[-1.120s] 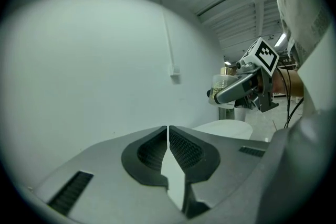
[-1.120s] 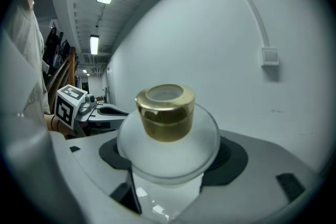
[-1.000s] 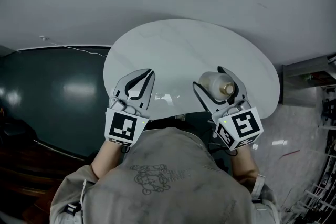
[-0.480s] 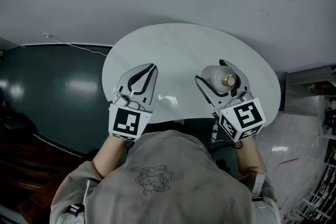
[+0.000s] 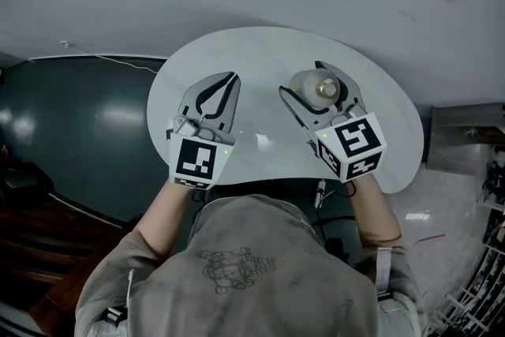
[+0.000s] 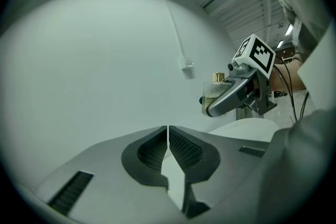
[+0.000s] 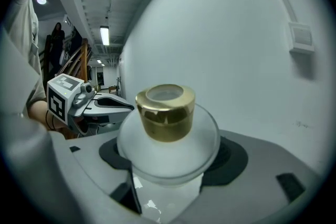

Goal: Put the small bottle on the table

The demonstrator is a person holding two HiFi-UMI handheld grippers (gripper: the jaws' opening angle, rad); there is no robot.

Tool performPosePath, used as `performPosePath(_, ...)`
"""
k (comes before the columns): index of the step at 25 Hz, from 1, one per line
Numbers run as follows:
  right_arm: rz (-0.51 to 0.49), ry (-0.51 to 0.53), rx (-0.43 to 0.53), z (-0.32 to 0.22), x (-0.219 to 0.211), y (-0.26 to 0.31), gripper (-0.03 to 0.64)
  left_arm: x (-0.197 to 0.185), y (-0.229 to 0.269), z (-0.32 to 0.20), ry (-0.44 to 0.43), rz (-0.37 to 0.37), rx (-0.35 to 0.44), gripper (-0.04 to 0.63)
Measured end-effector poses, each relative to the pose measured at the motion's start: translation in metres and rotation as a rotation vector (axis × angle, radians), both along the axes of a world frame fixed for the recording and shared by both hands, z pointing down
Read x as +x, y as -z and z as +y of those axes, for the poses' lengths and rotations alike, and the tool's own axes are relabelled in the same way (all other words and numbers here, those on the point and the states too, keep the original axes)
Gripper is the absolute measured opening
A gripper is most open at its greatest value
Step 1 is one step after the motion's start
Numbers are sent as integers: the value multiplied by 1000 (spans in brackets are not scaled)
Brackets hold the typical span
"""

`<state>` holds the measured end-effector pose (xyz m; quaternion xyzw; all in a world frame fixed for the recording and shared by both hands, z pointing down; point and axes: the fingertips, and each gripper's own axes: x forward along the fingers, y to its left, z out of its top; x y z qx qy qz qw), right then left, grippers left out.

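Change: the right gripper [image 5: 304,80] had carried the small bottle [image 7: 167,134] from 4 o'clock to about 2 o'clock of the table [image 5: 260,51] centre; release looked pending.
Right fingers: spread round the bottle's body, gripping it, gold cap up; contact with the table unclear.
Left gripper [image 6: 168,131]: fingers pressed together, empty, at 9 o'clock.

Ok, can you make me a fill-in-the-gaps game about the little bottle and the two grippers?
1. The small bottle has a cap that is ___ in colour.
2. The bottle is gripped between the fingers of the ___ gripper.
3. The left gripper holds nothing, and its fingers are ___.

Missing words: gold; right; shut.
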<state>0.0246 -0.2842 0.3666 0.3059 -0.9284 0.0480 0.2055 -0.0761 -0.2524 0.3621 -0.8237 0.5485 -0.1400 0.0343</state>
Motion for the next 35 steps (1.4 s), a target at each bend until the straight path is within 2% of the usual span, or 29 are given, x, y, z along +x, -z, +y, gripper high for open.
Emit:
performPosePath(6, 6, 2, -46, -39, -19, -49, 322, -7, -32, -32, 39, 5, -23, 25)
performPosePath(10, 48, 1, -71, -60, -28, -87, 322, -8, -47, -51, 30, 37, 1, 25)
performPosePath(15, 75, -8, -124, -79, -36, -133, 322, -15, -89, -72, 45, 65, -98, 25)
performPosePath(23, 97, -40, -200, -103, -43, -207, 322, -28, -137, -92, 121, 87, -163, 25)
performPosePath(29, 127, -68, -226, -112, -45, -254, 322, -22, -180, -92, 97, 94, -269, 25)
performPosePath(35, 141, -97, -252, -121, -54, -292, 322, -24, -208, -91, 91, 103, -331, 25)
